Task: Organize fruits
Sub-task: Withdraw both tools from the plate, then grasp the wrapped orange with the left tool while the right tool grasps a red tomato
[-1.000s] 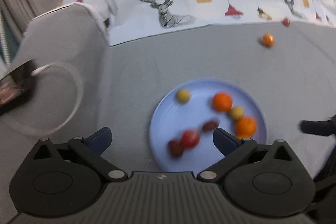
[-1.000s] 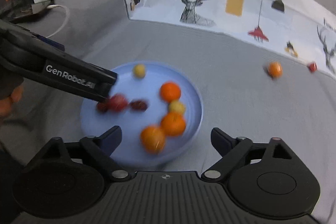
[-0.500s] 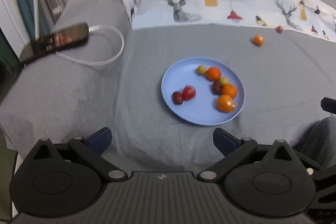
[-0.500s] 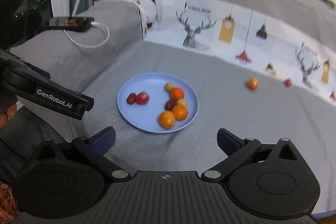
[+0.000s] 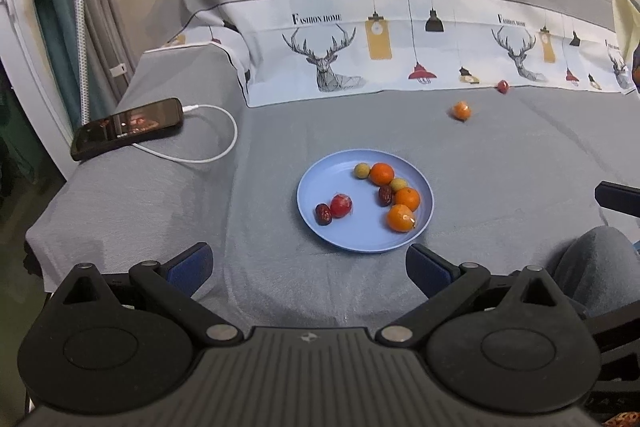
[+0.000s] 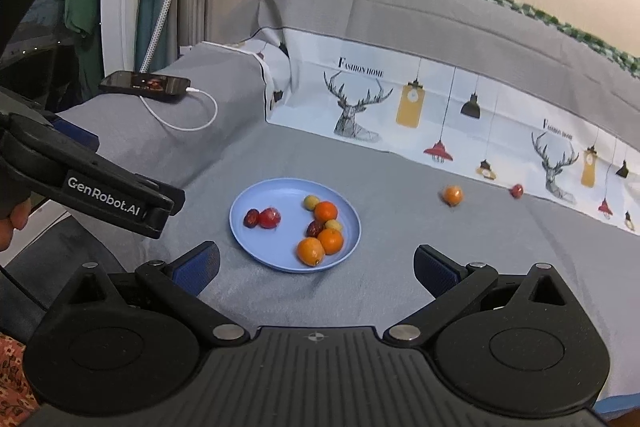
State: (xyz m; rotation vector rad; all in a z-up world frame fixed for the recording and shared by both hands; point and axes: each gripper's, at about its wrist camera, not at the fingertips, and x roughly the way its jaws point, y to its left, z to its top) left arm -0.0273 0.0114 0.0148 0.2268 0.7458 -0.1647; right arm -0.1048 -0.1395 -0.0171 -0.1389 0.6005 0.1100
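A: Where are the loose fruits?
B: 1 orange (image 6: 452, 195) and 1 red fruit (image 6: 516, 190) lie beyond the plate (image 6: 256, 203), to its right.
A: Nearer hand?
B: Likely the right gripper (image 6: 316, 265); it and the left gripper (image 5: 308, 265) both gape wide, empty.

A round, pale blue plate (image 5: 320, 187) lies flat on the grey bed cover (image 5: 520, 167). On its right half, three oranges (image 5: 407, 198) are clustered with two small yellow-green fruits (image 5: 361, 171) and a dark red date (image 5: 385, 195). On its left half, a red fruit (image 5: 341, 205) is set touching a second date (image 5: 323, 213). Well apart from the plate, a fourth orange (image 5: 461, 110) and a small red fruit (image 5: 503, 86) lie loose on the cover, near the printed fabric band.
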